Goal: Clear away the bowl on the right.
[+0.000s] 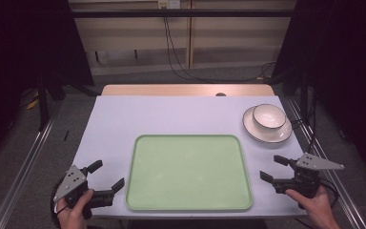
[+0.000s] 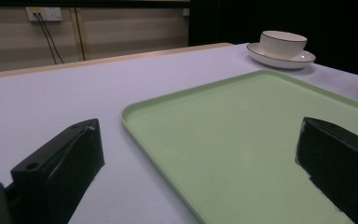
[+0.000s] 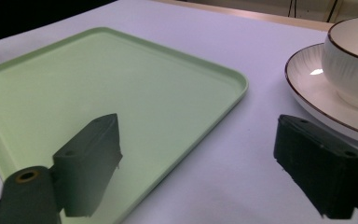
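So far nothing looks started: the bowl (image 1: 269,116) sits in its saucer (image 1: 267,135) at the upper right of the high view, well apart from both tools. The green tray (image 1: 188,204) in the middle lies bare. The left gripper (image 1: 108,176) at lower left and the right gripper (image 1: 273,168) at lower right rest beside the tray's edges, jaws spread wide with nothing between them. My guess is the crockery goes onto the tray, all still to do

A pale green tray (image 1: 189,174), a white bowl (image 1: 269,116) (dark-rimmed) on a matching saucer (image 1: 256,131), lilac table (image 1: 171,114).
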### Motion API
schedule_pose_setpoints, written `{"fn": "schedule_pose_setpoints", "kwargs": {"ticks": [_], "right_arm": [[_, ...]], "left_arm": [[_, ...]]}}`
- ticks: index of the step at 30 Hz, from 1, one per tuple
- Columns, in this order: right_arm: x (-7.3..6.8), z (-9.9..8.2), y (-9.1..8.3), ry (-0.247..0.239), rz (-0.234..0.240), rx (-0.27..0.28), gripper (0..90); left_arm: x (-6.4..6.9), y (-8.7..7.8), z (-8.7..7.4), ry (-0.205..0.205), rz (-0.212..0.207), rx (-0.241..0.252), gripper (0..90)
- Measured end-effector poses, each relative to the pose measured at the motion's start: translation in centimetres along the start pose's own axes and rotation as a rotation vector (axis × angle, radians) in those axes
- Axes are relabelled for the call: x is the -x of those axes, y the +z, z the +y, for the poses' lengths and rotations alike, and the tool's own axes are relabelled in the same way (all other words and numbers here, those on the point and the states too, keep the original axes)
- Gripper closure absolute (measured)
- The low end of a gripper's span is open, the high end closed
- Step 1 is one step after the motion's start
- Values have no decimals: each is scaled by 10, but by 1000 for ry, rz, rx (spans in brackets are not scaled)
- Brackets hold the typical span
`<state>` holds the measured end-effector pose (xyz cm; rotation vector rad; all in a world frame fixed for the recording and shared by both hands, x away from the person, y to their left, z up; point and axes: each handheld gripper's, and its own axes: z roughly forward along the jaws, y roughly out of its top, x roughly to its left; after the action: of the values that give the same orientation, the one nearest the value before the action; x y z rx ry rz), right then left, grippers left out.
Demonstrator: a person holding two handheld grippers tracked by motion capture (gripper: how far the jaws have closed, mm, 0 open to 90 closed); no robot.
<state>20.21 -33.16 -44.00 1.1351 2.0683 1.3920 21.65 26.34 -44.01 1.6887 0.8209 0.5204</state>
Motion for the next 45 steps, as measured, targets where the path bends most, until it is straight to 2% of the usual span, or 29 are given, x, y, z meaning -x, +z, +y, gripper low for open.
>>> {"fn": "schedule_pose_setpoints", "kwargs": {"ticks": [2, 3, 6, 8, 11, 12, 14, 15, 18, 26, 27, 32, 33, 34, 35, 38, 41, 45], "right_arm": [[2, 1, -1, 4, 7, 13, 196], [4, 2, -2, 32, 15, 9, 235], [6, 2, -4, 31, 18, 7, 229], [9, 3, -6, 39, 9, -19, 260], [12, 4, -5, 48, -1, -23, 269], [15, 6, -5, 79, 12, -61, 270], [20, 8, -6, 92, 0, -56, 258], [25, 11, -7, 111, -26, -81, 248], [31, 12, -7, 116, -44, -79, 244], [48, 16, -4, 106, -77, -89, 253], [54, 15, -3, 97, -54, -96, 309], [62, 16, -4, 93, -79, -104, 289], [66, 19, -4, 86, -94, -107, 309], [66, 19, -4, 86, -94, -107, 309], [69, 21, -5, 74, -83, -107, 354], [72, 24, -5, 68, -95, -100, 366], [79, 29, -4, 39, -95, -97, 424], [85, 35, 1, 41, -115, -99, 406]], "left_arm": [[0, 0, 0, -1, 1, 0, 8], [0, 0, 0, 0, 0, 0, 8], [0, 0, 0, 2, 5, -1, 8], [-1, 2, 0, -4, -1, -1, 8], [-1, 2, 0, -3, -3, -2, 8], [-1, 2, 0, -4, -3, -1, 8], [-1, 2, 0, -5, -5, -3, 9], [-1, 2, 0, -5, -6, -6, 9], [-1, 2, 0, -6, -5, -5, 9], [-1, 2, 0, -7, -6, -5, 9], [-1, 3, 0, -9, -5, -5, 9], [-1, 3, 0, -9, -6, -7, 9], [-1, 3, 0, -6, -2, -9, 9], [-1, 3, 0, -6, -2, -9, 9], [-1, 3, 0, -6, -3, -9, 9], [-1, 3, 0, -5, -2, -10, 9], [-1, 3, 0, -8, -2, -8, 9], [-1, 3, 0, -8, -4, -9, 9]]}}
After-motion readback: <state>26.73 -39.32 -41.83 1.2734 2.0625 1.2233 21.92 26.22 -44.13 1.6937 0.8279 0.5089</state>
